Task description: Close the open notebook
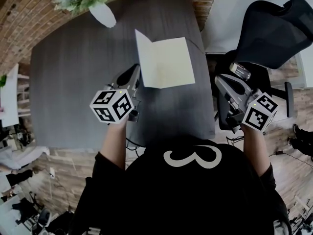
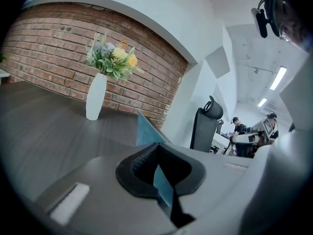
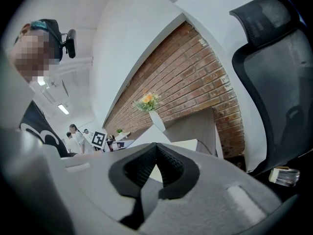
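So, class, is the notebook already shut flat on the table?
No, the notebook lies open with its pale pages facing up.

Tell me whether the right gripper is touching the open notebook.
Apart. In the head view the right gripper hangs off the table edge, and bare tabletop separates it from the notebook.

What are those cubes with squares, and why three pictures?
A person holds a tool in each hand: the left hand-held gripper and the right hand-held gripper. The black-and-white patterned cubes belong to them. One picture looks down from a camera on the person's head; the others come from cameras on each gripper. On the dark grey table are an open notebook with cream pages and a white vase of flowers. The left gripper pinches the notebook's blue cover; the right is shut, empty.
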A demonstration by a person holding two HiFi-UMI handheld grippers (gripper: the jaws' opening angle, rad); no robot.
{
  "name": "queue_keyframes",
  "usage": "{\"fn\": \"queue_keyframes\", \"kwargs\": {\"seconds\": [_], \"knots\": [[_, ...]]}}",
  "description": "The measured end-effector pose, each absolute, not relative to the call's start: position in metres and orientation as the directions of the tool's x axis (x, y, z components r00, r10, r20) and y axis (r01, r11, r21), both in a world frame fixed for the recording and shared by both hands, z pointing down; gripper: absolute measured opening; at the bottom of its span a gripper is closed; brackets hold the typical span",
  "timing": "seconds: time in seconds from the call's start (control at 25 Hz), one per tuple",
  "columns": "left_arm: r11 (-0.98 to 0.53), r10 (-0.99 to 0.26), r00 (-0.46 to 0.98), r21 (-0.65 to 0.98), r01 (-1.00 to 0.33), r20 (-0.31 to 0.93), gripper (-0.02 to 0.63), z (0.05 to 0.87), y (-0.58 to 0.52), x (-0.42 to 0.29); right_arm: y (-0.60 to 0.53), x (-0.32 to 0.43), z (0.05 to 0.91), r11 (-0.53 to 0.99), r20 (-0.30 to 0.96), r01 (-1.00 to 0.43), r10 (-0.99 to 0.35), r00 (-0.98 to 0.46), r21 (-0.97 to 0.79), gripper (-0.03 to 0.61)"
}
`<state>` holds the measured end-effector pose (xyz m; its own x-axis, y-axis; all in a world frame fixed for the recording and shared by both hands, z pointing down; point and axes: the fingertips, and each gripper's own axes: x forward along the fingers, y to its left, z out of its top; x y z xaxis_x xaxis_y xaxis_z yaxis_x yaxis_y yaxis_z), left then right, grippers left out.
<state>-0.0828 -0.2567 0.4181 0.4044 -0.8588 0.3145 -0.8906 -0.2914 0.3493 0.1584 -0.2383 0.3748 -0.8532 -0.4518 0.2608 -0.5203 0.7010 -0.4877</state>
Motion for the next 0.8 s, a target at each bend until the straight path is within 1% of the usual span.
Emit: {"fn": "queue_keyframes", "kwargs": {"seconds": [0.44, 0.64, 0.8], "knots": [[-0.341, -0.826, 0.466, 0.378, -0.861, 0.317, 0.015, 0.422, -0.267, -0.051, -0.239, 0.167, 0.387, 0.667, 0.253, -0.52, -0.461, -0.851, -0.533, 0.002], [-0.357, -0.808, 0.481, 0.369, -0.859, 0.339, 0.015, 0.431, -0.271, -0.035, -0.237, 0.164, 0.387, 0.665, 0.247, -0.511, -0.455, -0.856, -0.545, 0.002], [-0.372, -0.79, 0.481, 0.327, -0.869, 0.379, 0.015, 0.444, -0.273, -0.023, -0.236, 0.164, 0.393, 0.657, 0.253, -0.512, -0.454, -0.854, -0.553, 0.002]]}}
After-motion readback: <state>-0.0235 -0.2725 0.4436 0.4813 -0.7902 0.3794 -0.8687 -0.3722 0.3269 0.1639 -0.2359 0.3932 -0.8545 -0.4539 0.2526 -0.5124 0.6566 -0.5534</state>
